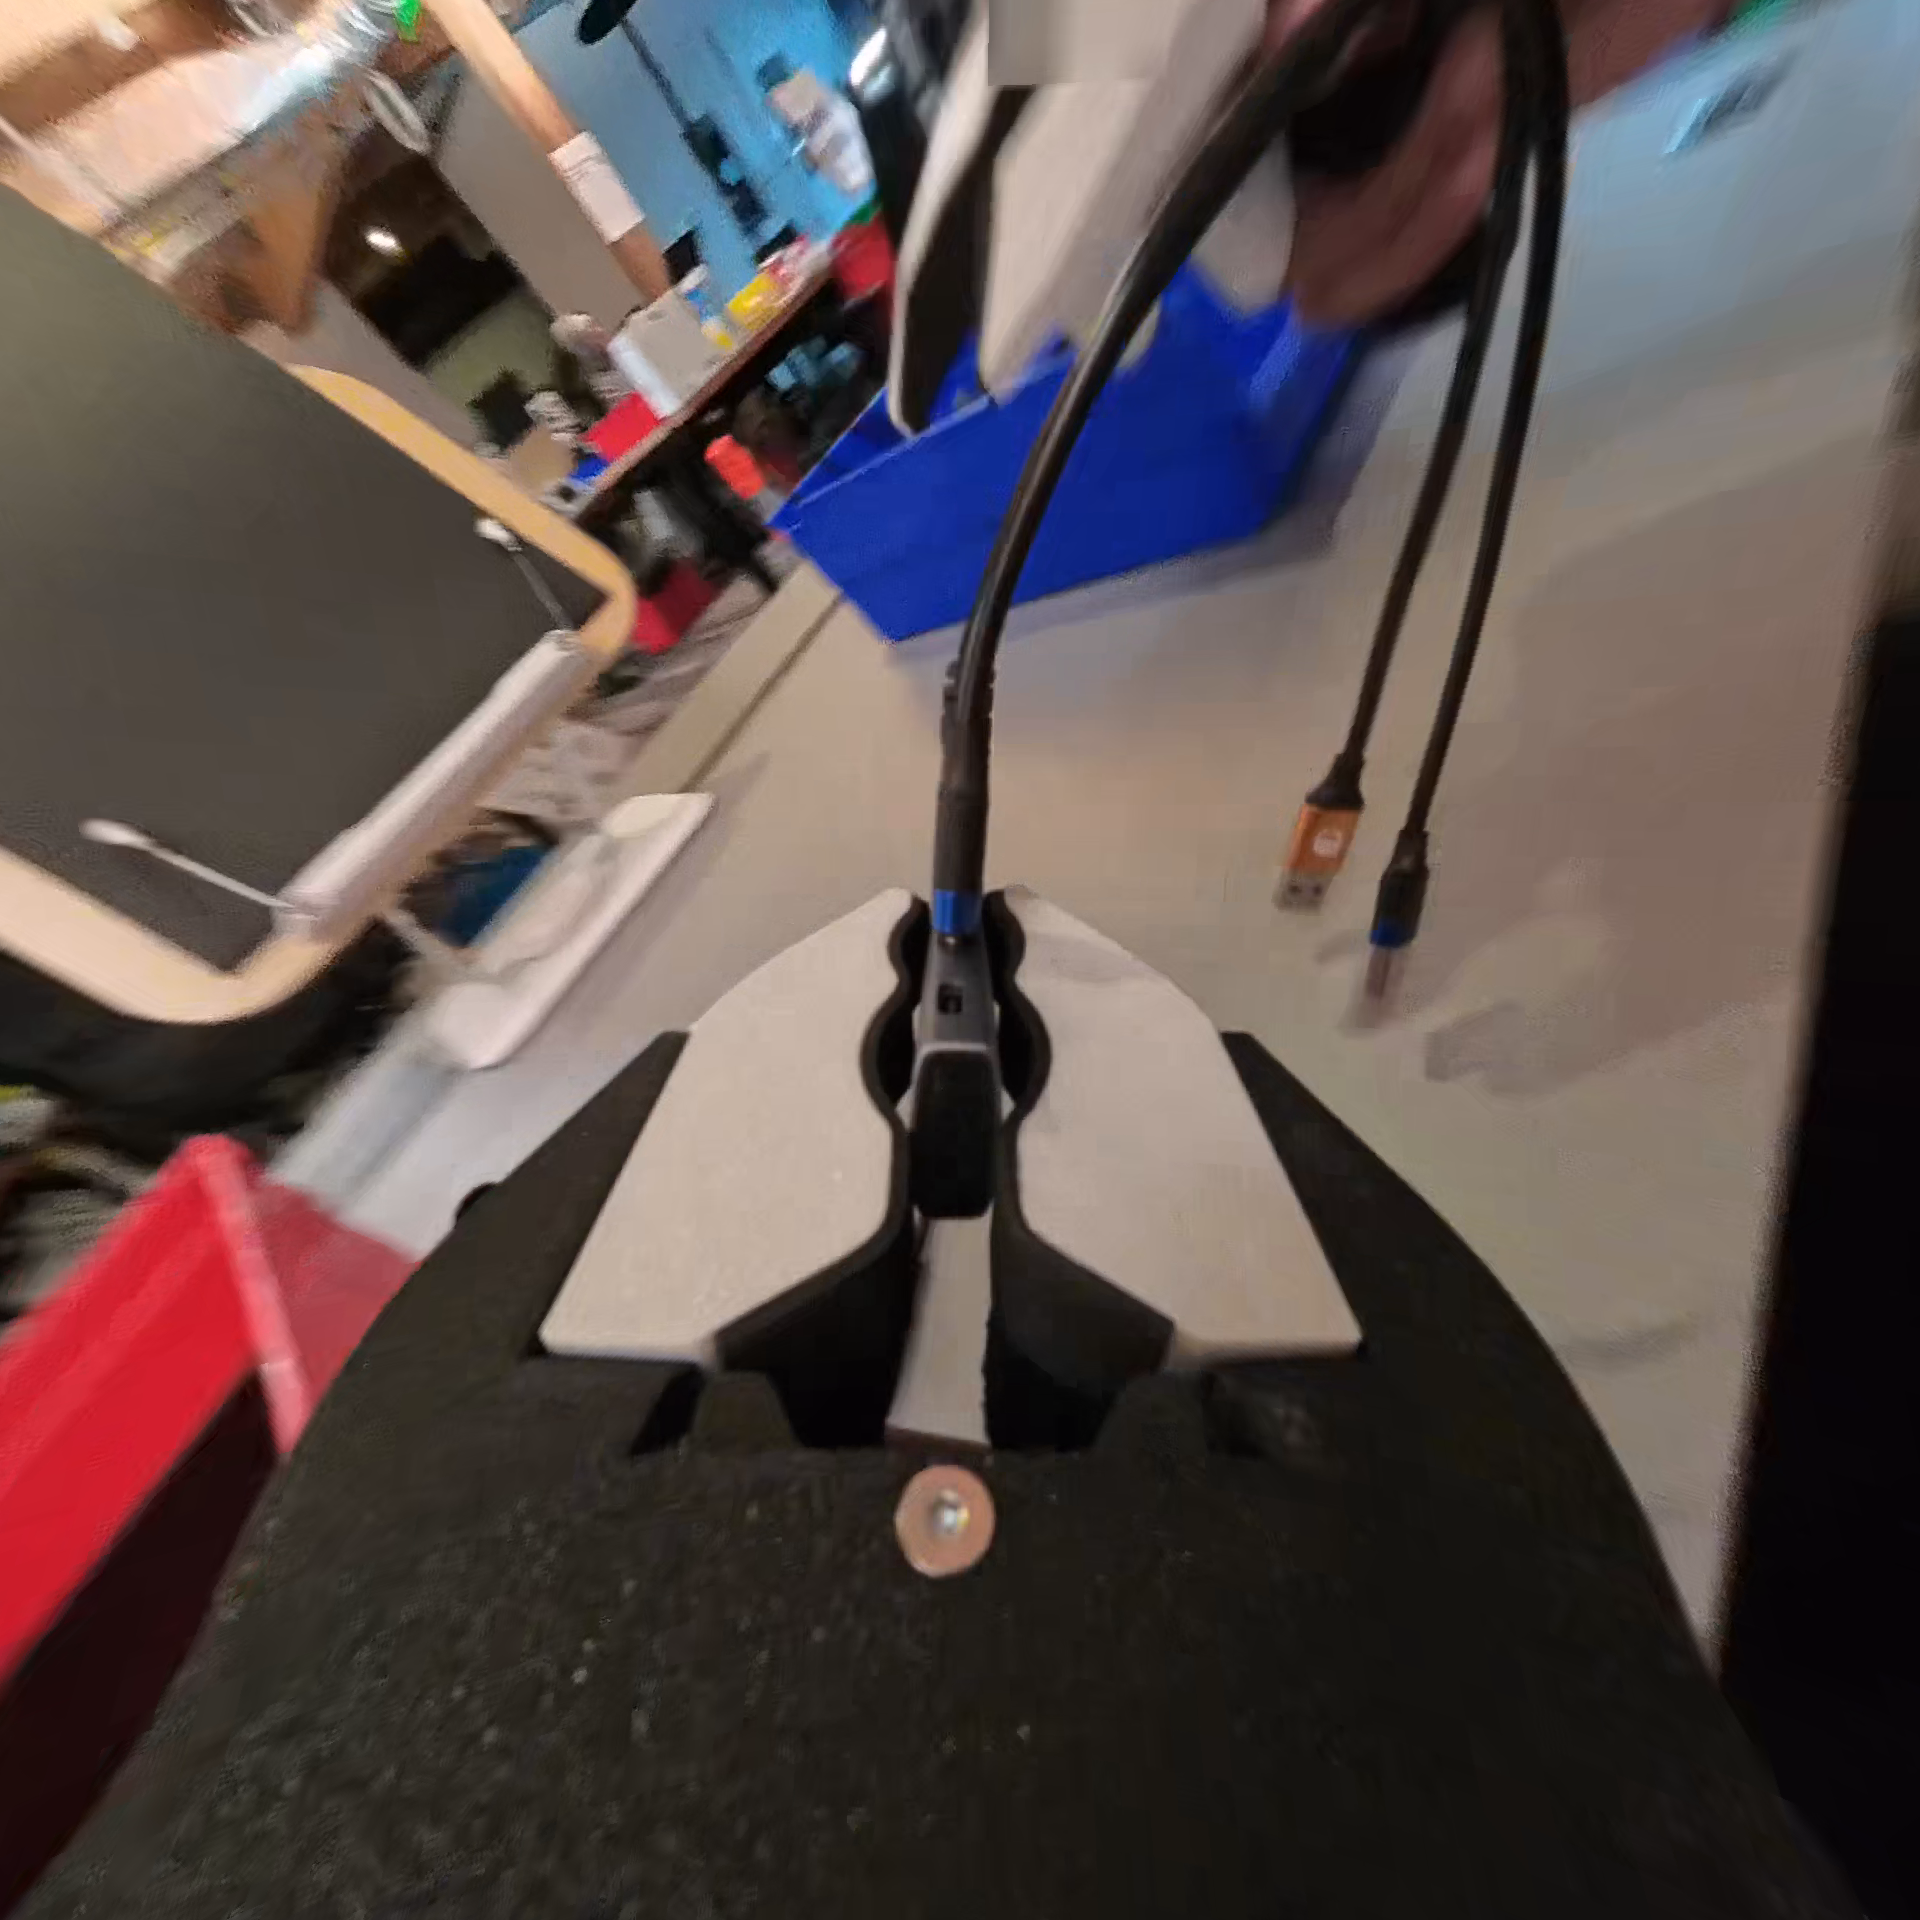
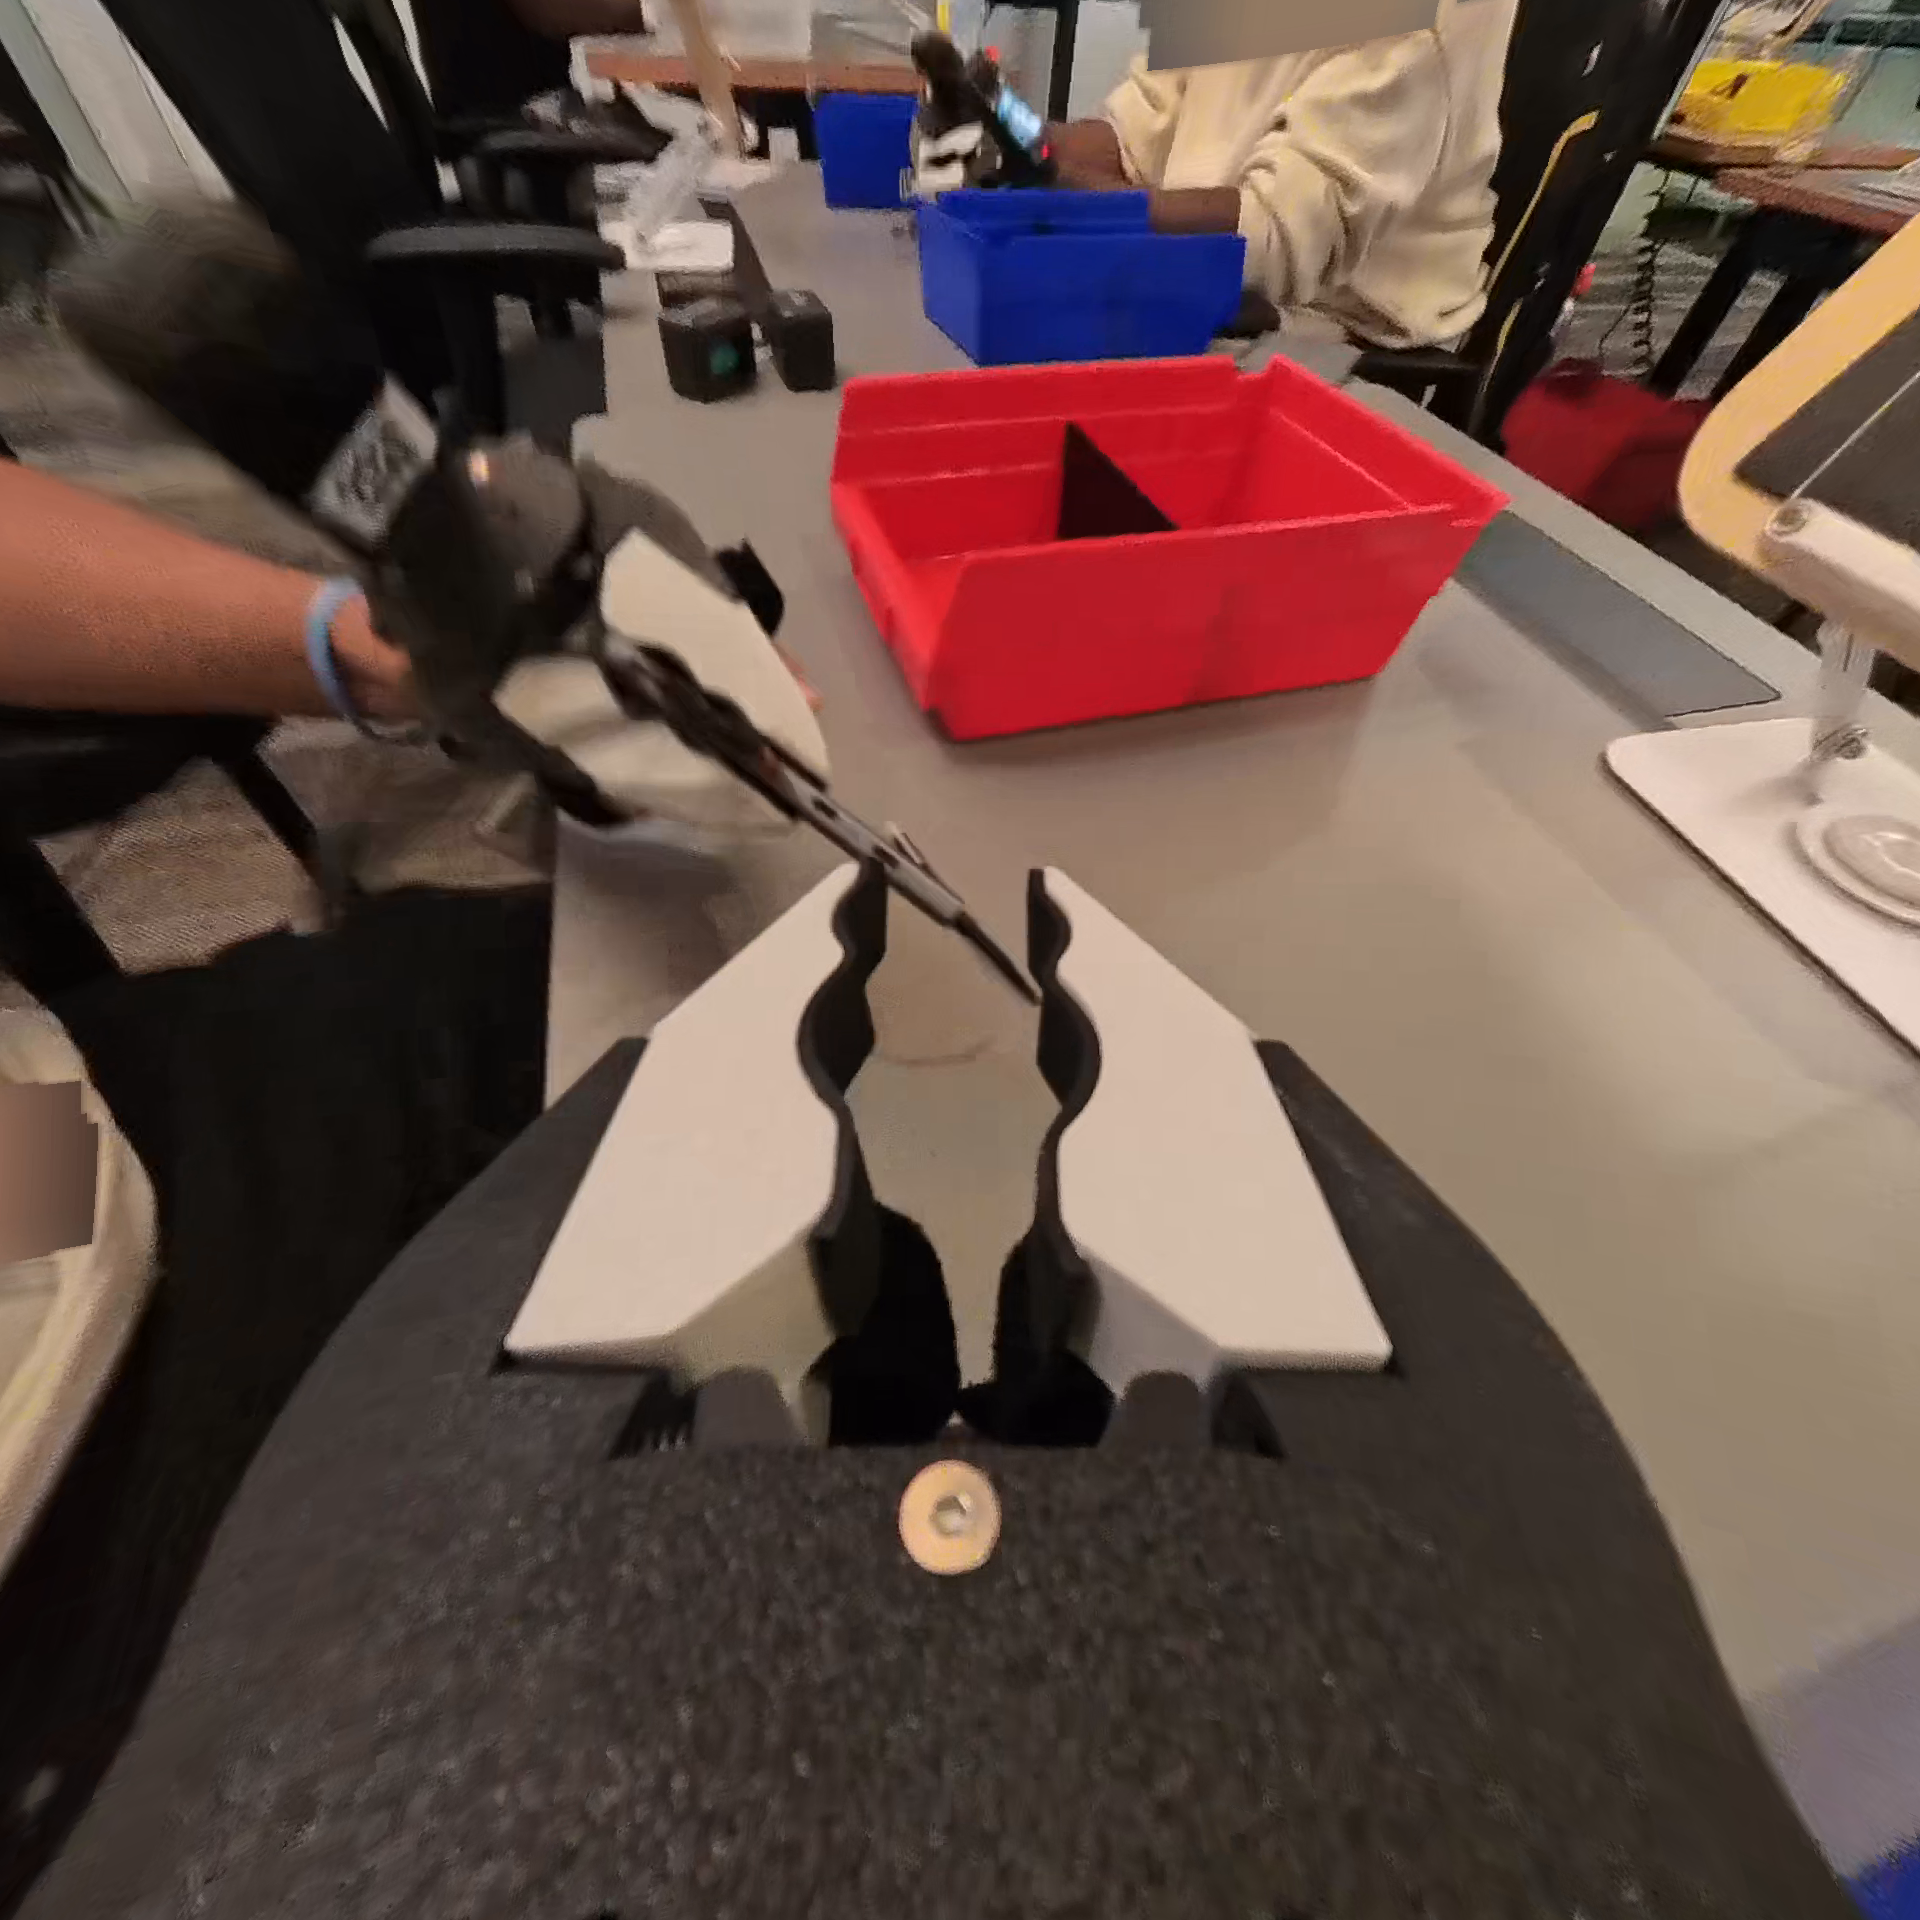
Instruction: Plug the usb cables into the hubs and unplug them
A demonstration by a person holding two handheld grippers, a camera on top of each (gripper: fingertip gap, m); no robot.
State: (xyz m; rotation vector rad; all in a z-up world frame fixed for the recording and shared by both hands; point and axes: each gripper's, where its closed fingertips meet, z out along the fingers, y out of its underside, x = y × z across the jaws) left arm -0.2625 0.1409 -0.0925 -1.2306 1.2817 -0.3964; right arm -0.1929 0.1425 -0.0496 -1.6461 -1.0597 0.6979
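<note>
Your left gripper (image 1: 954,935) is closed tight on a black plug with a blue ring (image 1: 951,1023), pinched between the grey fingers (image 1: 790,1122). Its black cable (image 1: 1049,436) arcs up and away toward your right gripper (image 1: 997,239), which shows blurred at the top of the left wrist view.

Two more cables hang down beside it from the same bundle, ends loose above the grey table (image 1: 1558,727): an orange plug (image 1: 1317,844) and another black plug with a blue ring (image 1: 1390,925). They sit just beside each other, well to the right of the held plug. Whether they touch the table you cannot tell from here.

Your right gripper's jaws stand apart, wide open, nothing pinched between the fingers (image 2: 1164,1122). A dark cable end (image 2: 935,904) crosses the gap near the tips, running back to your left gripper, seen at the left of that view; contact with the right finger is unclear because of blur.

No hub can be made out in either view.

Beyond: a red bin (image 2: 1153,582) on the table ahead of the right gripper, a blue bin (image 2: 1081,281) farther back, and a white stand base (image 2: 1745,821) at the right edge.
</note>
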